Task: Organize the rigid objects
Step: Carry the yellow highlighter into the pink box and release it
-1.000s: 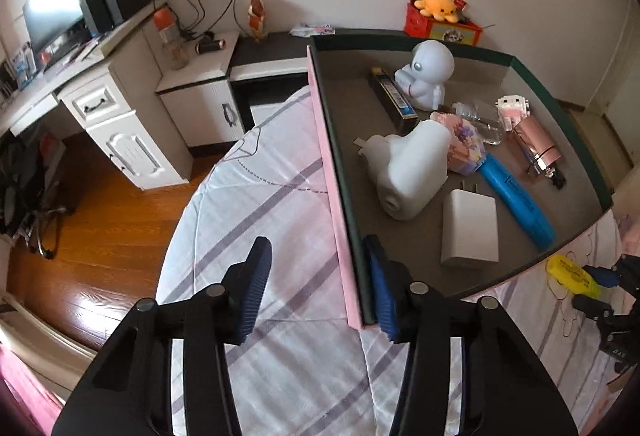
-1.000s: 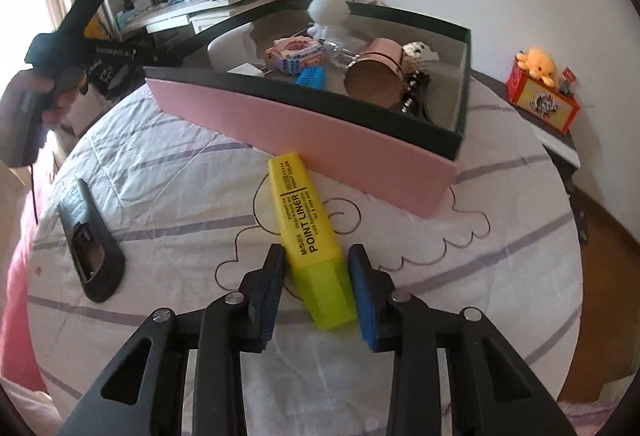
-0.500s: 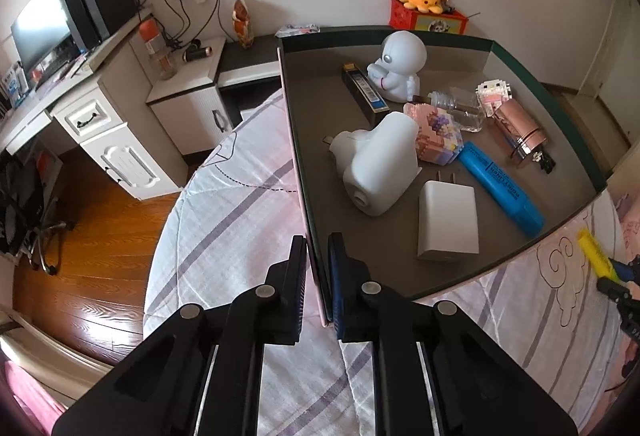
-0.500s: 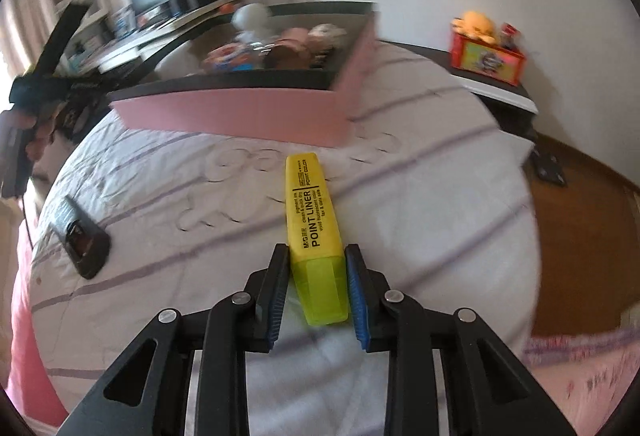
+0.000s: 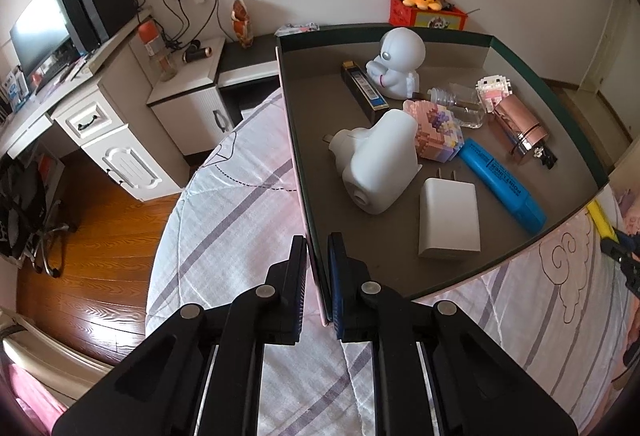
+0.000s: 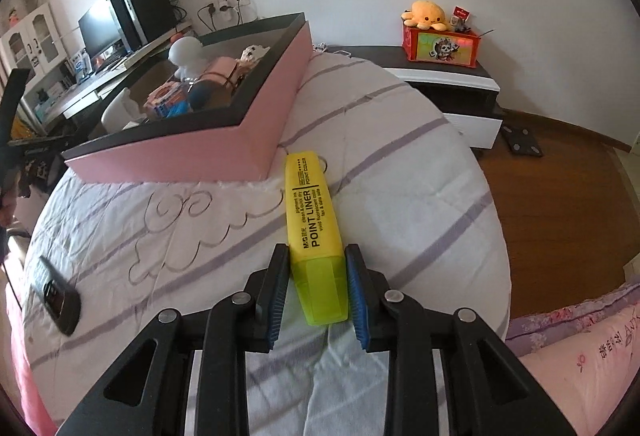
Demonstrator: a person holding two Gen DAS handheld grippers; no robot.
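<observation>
Left gripper clamped on the near-left wall of the pink box, one pad outside, one inside. Right gripper closed on the cap end of the yellow highlighter, which points away toward the box's near corner, above the striped bedspread. Box sits on the bed and holds a blue highlighter, white charger, white astronaut figure, rose-gold cylinder, block toy. Black clip-like item lies far left on the bedspread, well apart from the box.
</observation>
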